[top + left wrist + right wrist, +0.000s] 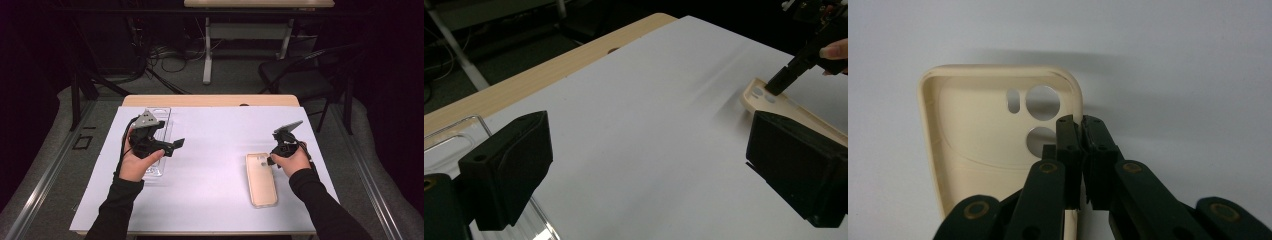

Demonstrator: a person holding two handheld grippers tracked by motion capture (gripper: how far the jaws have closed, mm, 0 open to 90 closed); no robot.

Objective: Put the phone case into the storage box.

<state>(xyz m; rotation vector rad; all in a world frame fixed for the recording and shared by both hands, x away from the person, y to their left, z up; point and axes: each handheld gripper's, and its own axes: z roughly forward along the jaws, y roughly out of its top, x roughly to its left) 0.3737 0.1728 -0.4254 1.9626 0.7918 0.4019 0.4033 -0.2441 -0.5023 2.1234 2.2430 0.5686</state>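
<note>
My right gripper (1082,122) is the nearer one, jaws clenched on the right wall of the cream phone case (261,179) at its camera-hole end; the case lies flat, long axis running toward me; my left gripper (170,146) hangs released, well apart over the clear tray (159,112).

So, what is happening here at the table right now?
A person holds a claw in each hand over a white sheet. The right claw, its jaws closed together, is down at the camera-hole end of a cream phone case that lies open side up. The left claw is open, above a clear plastic tray, gripping nothing.
</note>
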